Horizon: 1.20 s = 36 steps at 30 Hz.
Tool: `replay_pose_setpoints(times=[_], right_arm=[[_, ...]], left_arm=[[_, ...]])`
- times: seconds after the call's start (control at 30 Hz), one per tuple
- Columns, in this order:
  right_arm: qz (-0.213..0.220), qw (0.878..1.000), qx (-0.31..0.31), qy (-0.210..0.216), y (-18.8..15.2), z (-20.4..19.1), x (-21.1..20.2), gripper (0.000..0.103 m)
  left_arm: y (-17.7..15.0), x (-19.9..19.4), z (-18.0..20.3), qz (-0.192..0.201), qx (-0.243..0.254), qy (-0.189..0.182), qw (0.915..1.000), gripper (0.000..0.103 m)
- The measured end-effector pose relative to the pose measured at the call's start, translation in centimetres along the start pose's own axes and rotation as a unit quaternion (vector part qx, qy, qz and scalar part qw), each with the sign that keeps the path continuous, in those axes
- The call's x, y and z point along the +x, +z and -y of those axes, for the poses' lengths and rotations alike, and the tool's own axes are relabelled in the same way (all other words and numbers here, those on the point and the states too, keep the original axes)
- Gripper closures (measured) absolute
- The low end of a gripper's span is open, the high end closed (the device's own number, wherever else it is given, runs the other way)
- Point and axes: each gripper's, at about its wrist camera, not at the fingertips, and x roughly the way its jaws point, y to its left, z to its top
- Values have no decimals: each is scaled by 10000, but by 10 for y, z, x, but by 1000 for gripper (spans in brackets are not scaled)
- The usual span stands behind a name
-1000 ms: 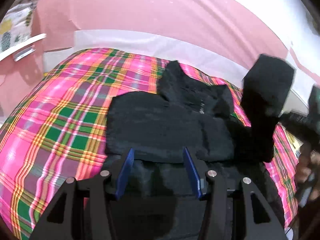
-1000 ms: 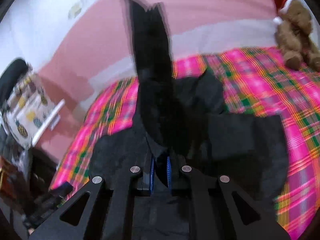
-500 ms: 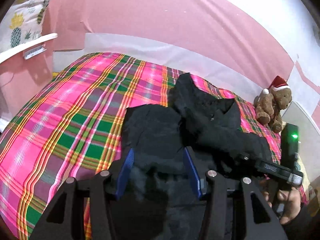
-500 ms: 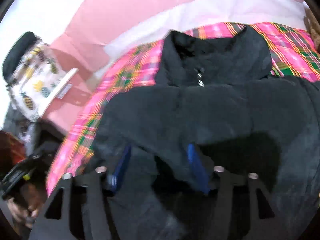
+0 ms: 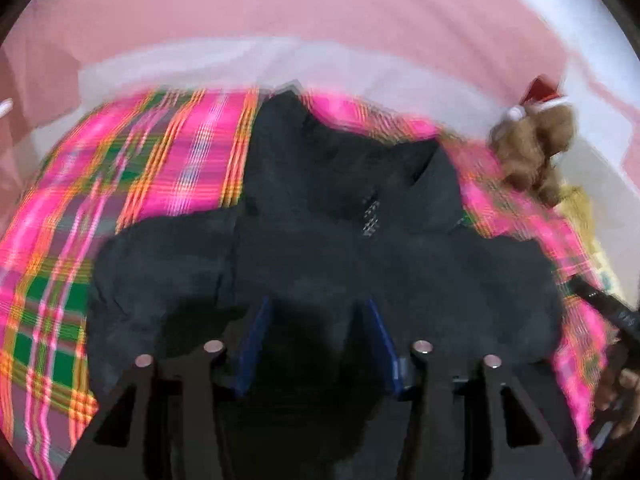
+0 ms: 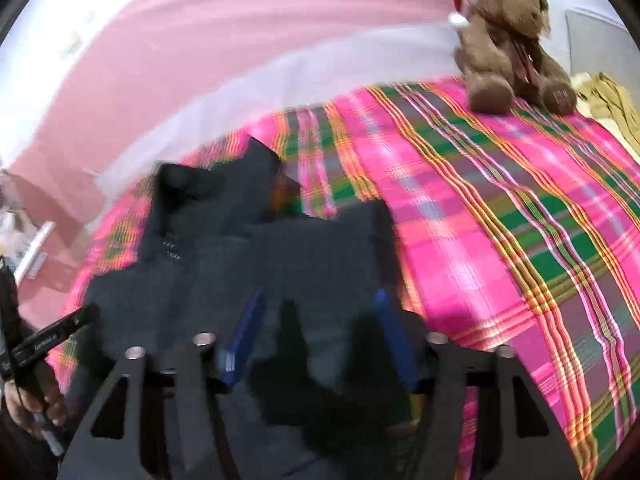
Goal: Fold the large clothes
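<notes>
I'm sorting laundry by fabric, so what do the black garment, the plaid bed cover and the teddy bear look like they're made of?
Black garment: matte, slightly fuzzy, probably fleece or brushed knit; no sheen. Plaid cover: thin woven cloth, likely cotton, lying smooth and flat. Teddy bear: brown plush with shaggy pile.

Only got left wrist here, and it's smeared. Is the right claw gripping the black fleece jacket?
Observer: No. The right claw is closing, blue fingers apart over the black fleece jacket; no pinch visible.
Operator: Anything close on that side?
Observer: The brown teddy bear in a red Santa hat sits upright on the pink plaid blanket, well clear of the jacket.
</notes>
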Motion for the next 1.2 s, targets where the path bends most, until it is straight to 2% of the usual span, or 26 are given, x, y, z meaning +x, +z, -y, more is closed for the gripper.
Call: replay_pose_setpoints(times=[0.07,0.13,0.2,0.4,0.5,0.57,0.63,0.73,0.8,0.83,0.87,0.97,1.1,1.2], right_arm=[[-188,9997,-134,-64,-4,2,26,57],[-299,9988,-355,-174,-11,-3,51,57],[-260,9990,-307,-185,-14,-3,59,57],[-343,9983,-347,-302,-5,0,41,57],[43,9989,-425,-213,10,-4,11,57],[132,9985,-493,-188,20,-11,4,57],[87,9980,-594,-197,29,-19,11,57],[-229,9975,-610,-278,33,-25,43,57],[-348,9966,-625,-402,27,-24,65,57],[-285,9961,-696,-451,23,-25,69,57],[-191,9956,-769,-499,17,-27,72,57],[-55,9936,-919,-653,9,-31,78,57],[-70,9944,-804,-686,18,-33,54,57],[116,9969,-676,-392,13,-36,16,57]], left_arm=[[-16,16,-9,-158,-144,32,9998,58],[-32,20,-15,-101,-237,23,9997,58],[-40,19,-16,-25,-249,29,9997,58],[-36,21,-10,-77,-162,155,9997,58],[-31,-2,-13,-125,-263,36,9996,62],[-20,-22,-12,160,-212,-67,9996,62],[-4,-31,-8,395,-74,14,9992,62],[19,-12,-11,329,-58,126,9994,62],[19,20,-19,-19,-111,348,9993,60],[14,34,-23,-161,-164,272,9994,59],[6,44,-28,-184,-222,140,9995,58],[-12,51,-30,107,-239,28,9997,58],[-7,43,-32,69,-299,20,9995,58],[-5,11,-30,184,-409,-72,9990,61]])
